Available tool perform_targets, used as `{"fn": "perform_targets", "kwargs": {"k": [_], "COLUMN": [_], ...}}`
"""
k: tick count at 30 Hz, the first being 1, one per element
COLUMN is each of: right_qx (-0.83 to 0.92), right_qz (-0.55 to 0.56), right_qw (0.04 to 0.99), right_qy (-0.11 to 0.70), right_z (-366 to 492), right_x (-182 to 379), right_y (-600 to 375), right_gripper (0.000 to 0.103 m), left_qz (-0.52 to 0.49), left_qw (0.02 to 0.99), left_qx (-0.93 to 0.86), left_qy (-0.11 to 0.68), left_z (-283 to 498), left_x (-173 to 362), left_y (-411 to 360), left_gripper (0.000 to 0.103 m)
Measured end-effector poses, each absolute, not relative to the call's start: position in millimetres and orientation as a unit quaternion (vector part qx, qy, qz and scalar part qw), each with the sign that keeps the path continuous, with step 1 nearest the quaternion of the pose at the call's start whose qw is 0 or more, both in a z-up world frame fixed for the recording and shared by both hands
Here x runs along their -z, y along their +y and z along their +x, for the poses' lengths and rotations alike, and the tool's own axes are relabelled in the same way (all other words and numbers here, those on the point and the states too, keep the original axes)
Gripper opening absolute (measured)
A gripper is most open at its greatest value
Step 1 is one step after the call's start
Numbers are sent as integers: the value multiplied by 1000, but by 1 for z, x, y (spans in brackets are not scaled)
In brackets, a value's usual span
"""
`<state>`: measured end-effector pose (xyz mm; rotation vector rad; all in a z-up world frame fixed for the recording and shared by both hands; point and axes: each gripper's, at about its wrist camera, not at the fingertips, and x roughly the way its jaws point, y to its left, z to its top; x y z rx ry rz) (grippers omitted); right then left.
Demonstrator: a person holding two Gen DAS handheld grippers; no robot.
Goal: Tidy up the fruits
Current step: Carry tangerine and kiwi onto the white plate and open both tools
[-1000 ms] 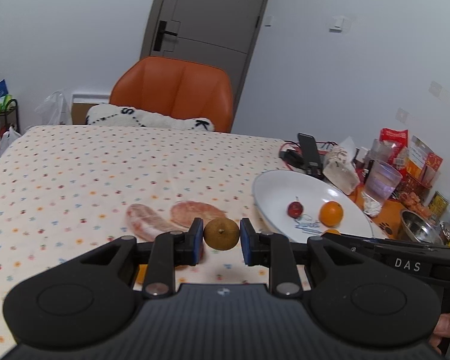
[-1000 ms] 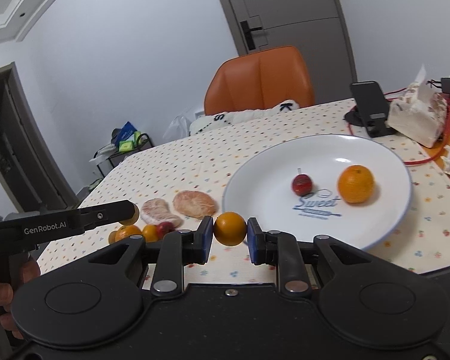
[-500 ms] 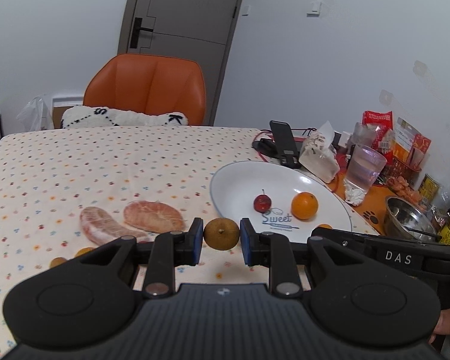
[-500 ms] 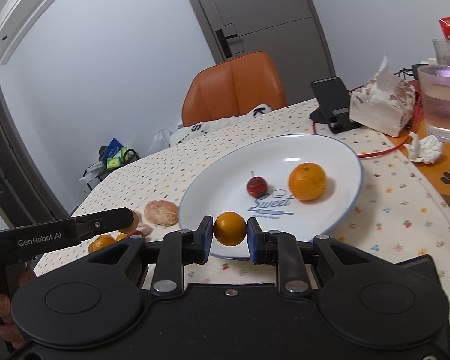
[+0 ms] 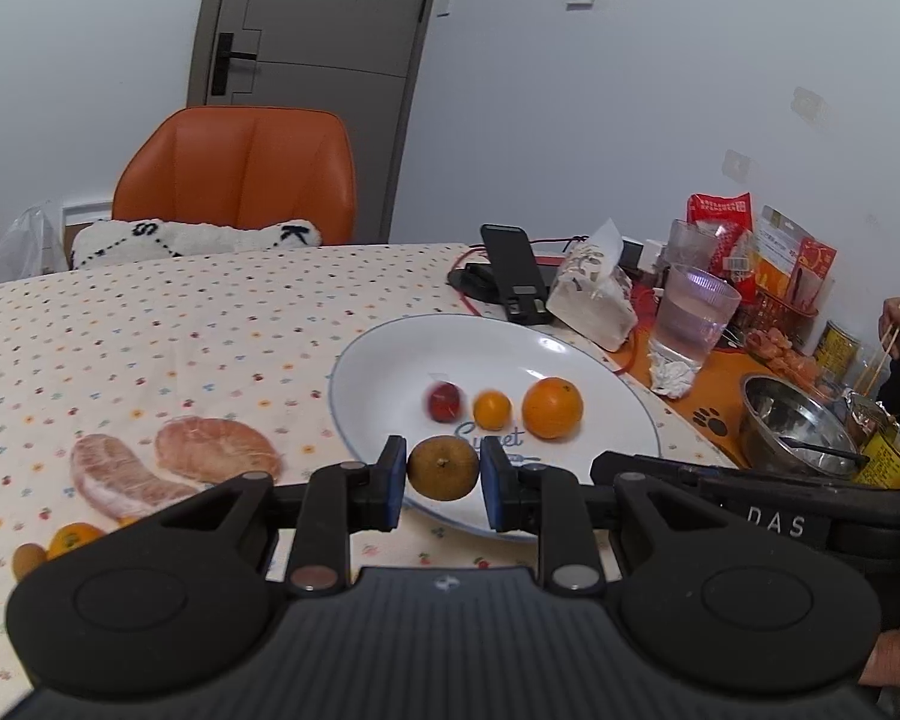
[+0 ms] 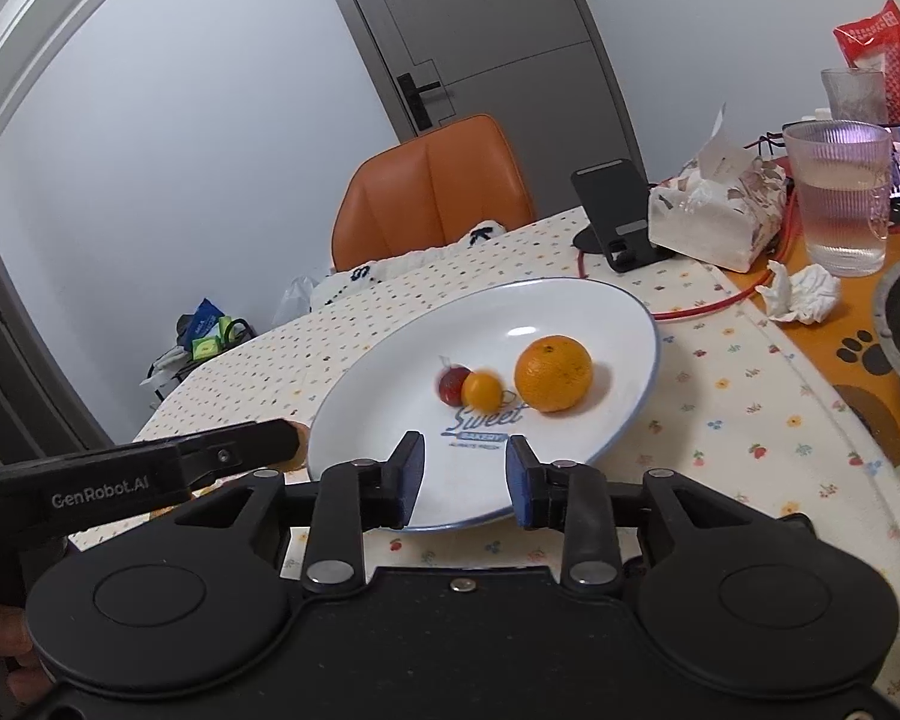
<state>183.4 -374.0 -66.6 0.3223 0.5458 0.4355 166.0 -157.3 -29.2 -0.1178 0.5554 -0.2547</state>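
Left hand-held gripper (image 5: 443, 476) clamps a brown round fruit (image 5: 443, 468) over the near rim of the white plate (image 5: 378, 360). On the plate: red fruit (image 6: 452, 384), small orange (image 6: 482, 391) touching it, big orange (image 6: 553, 373). Right hand-held gripper (image 6: 465, 477) gapes wide, holding nothing, above the plate's near edge.

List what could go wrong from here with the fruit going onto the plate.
1. The small orange fruit looks motion-blurred on the smooth plate; it may knock the red fruit or roll off.
2. The brown fruit, held by the left gripper near the rim, could drop onto the cloth.
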Motion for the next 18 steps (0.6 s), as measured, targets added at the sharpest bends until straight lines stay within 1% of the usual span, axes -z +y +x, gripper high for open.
{"fn": "perform_targets", "kwargs": {"k": [5, 9, 10, 12, 15, 18], "right_qx": [-211, -211, -210, -211, -212, -212], "right_qz": [157, 156, 156, 156, 154, 153], "right_qw": [927, 928, 928, 928, 928, 928], "right_qy": [266, 266, 266, 266, 265, 264], "right_z": [181, 180, 180, 180, 179, 179], "right_x": [66, 65, 65, 66, 65, 64], "right_y": [-376, -375, -375, -375, -374, -372], "right_gripper": [37, 39, 39, 40, 42, 47], "left_qz": [-57, -56, -56, -49, -49, -55], "left_qw": [951, 951, 953, 956, 954, 953], "left_qx": [130, 128, 122, 114, 115, 106], "left_qy": [273, 275, 271, 267, 272, 279], "left_z": [172, 177, 178, 177, 175, 172], "left_x": [30, 29, 28, 27, 28, 30], "left_y": [-165, -170, -170, -171, -167, -160], "left_gripper": [24, 25, 28, 28, 32, 34]}}
